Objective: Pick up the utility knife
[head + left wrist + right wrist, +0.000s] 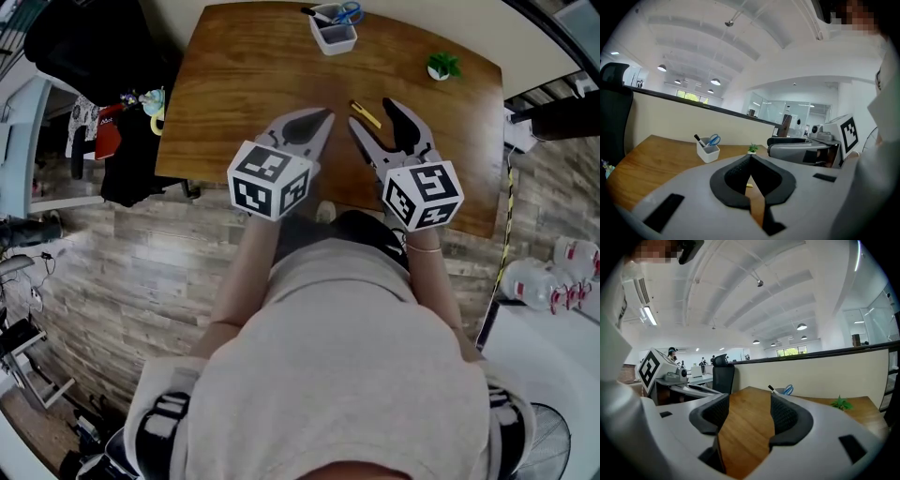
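The yellow utility knife (pixel 361 110) lies flat on the wooden table (pixel 244 84), near its middle. My right gripper (pixel 372 118) hovers open over it, one finger on each side of the knife in the head view. The right gripper view shows only bare wood between the jaws of the right gripper (pixel 747 411); the knife is hidden there. My left gripper (pixel 323 117) is shut and empty, just left of the knife. In the left gripper view, the left gripper (pixel 750 158) has its tips touching, and a sliver of the yellow knife (pixel 748 185) shows behind them.
A white pen holder (pixel 333 30) with scissors and a marker stands at the table's far edge, and a small green plant (pixel 442 66) sits at the far right. A black chair with bags (pixel 94 56) is left of the table. Water bottles (pixel 553 277) stand on the floor to the right.
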`<state>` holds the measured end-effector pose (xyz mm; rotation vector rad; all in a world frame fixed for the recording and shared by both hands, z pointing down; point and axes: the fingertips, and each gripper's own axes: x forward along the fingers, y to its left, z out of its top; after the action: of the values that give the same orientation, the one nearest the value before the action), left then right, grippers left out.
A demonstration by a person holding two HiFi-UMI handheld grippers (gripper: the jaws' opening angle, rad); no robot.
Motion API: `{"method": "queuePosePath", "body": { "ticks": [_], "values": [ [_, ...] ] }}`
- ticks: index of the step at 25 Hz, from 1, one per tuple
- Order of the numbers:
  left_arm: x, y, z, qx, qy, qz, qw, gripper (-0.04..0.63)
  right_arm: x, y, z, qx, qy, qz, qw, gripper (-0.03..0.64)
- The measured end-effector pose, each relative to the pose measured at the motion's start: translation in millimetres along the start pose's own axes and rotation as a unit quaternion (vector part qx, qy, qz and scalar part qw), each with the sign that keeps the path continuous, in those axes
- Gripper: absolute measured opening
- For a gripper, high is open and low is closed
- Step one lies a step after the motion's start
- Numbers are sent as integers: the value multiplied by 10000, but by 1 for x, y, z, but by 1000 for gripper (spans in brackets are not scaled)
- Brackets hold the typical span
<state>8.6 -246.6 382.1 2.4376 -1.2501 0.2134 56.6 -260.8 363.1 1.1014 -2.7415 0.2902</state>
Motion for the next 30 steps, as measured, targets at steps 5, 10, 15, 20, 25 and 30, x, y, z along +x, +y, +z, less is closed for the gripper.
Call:
{"method": "queuePosePath", "body": {
  "ticks": [5, 10, 15, 20, 25, 30],
  "values": [
    [13, 1, 0, -131, 8, -39, 9999, 14, 4, -7, -5, 130, 41, 99, 9999, 267],
    [21, 0, -3, -124, 98, -142, 9998, 14, 6, -17, -7, 224, 3, -31, 9997, 267],
    [26, 4, -3, -94, 199, -298, 9993, 14, 7, -21, -10, 317, 33, -179, 9993, 267],
    [33, 12, 7, -62, 244, -485, 9985, 14, 17, -25, -3, 355, 48, -325, 9988, 265],
    [36, 16, 12, -85, 328, -650, 9973, 14, 26, -23, 4, 372, 76, -376, 9986, 262],
    [38, 21, 7, -182, 413, -723, 9964, 14, 28, -24, -2, 398, 242, -403, 9981, 262]
  ]
}}
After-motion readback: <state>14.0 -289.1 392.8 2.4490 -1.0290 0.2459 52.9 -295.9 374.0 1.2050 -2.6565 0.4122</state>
